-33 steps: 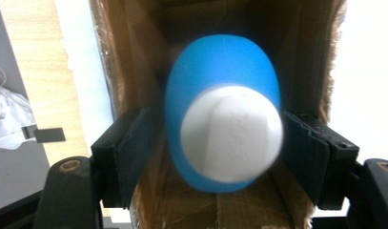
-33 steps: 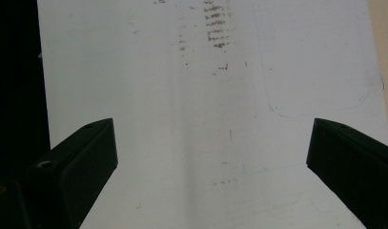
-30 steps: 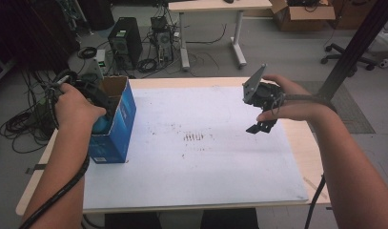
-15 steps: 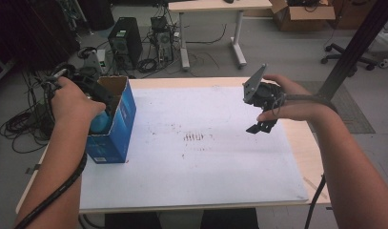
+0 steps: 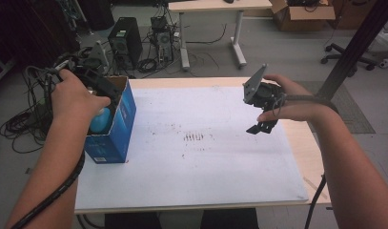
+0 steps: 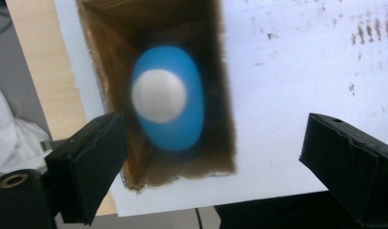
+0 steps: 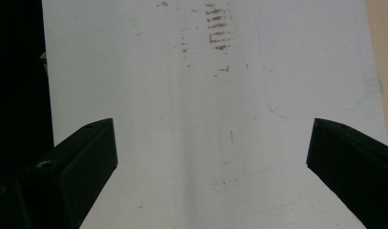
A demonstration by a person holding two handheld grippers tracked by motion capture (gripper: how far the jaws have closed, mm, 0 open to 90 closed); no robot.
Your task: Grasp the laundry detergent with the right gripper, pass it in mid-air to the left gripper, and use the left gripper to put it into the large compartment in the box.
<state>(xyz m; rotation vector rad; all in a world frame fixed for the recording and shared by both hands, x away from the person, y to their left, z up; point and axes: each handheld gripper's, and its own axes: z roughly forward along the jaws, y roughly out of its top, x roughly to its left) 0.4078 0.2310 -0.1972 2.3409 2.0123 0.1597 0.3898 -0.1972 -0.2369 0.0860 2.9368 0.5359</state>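
Two grippers are ours here, and both stand with jaws apart and nothing between the pads. Our left gripper point(image 6: 206, 162) hangs over the open top of the blue box point(image 5: 117, 129) at the left side of the white table point(image 5: 206, 171); its jaws have just been opening, and the blue-and-white ball point(image 6: 168, 109) is free of them, blurred in the left gripper view, inside the cardboard walls. We cannot tell whether it has come to rest on the bottom. Our right gripper point(image 5: 260, 128) hovers well apart over the bare right half of the table, above the brown smudges point(image 5: 196, 137). We judge the drop as good as done, so the risks lie in the retreat. Our left hand point(image 5: 77, 98) sits close to the box rim, and a careless pull sideways could catch the wall and tip or drag the light box, spilling the ball. The trailing cable point(image 5: 53, 198) could snag the corner likewise.
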